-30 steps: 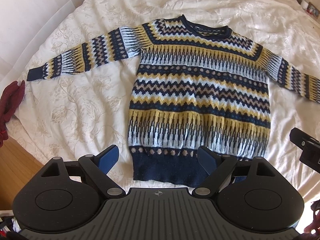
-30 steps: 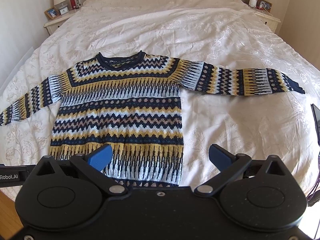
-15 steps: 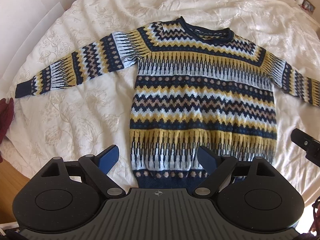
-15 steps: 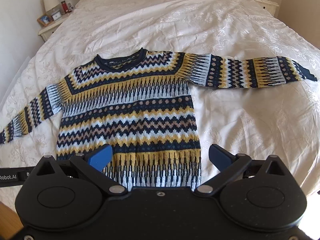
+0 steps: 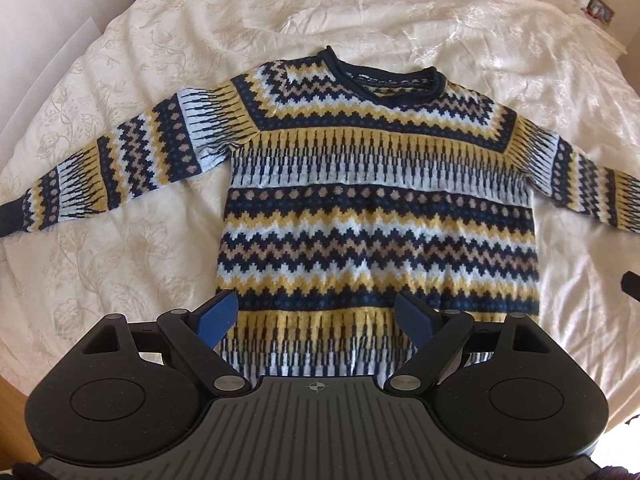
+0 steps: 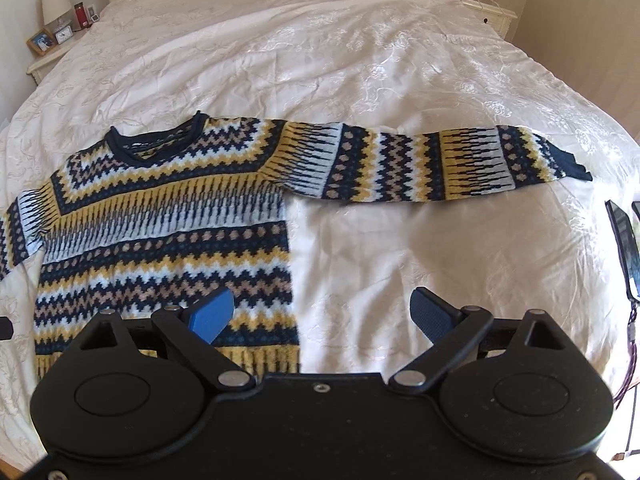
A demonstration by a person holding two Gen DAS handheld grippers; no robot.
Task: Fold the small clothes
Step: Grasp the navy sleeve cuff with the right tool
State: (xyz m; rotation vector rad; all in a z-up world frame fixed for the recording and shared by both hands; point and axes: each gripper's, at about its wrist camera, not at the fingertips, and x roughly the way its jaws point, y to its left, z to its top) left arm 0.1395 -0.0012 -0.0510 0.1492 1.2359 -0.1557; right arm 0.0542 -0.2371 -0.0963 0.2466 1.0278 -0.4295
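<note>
1. Sweater [image 5: 376,216] lies flat, front up, on the white bedspread [image 5: 120,240], neck away from the grippers, both sleeves spread out to the sides. No fold made yet, I'd judge.
2. Left gripper [image 5: 316,316] hangs over the lower body w/ jaws wide apart, holding nothing. Right gripper [image 6: 322,314] likewise spread & empty, over the sweater's right side edge & bare bedspread.
3. Risk: knit looks thick & soft, so a pinch may take only the top layer; front would lift off the back & the fold goes crooked.
4. Risk: a deep pinch may catch the bedspread along w/ the knit. It's loose & wrinkled, so it'd drag up & shift the whole garment.
5. Risk: right sleeve [image 6: 436,168] is long & stretched out; lifted by the cuff alone, it'd prob sag or twist before it lands across the chest.
6. Risk: hem end is hidden under both gripper bodies, so aiming there is partly blind.
7. Around: dark phone-like item [image 6: 622,248] at the bed's right edge, well apart from the sleeve cuff, w/ a cord below it; a wide swing could knock it.
8. Nightstand [image 6: 48,52] w/ lamp & photo frame far off at the head of the bed. Nothing lies on the sweater or between it & the grippers.
</note>
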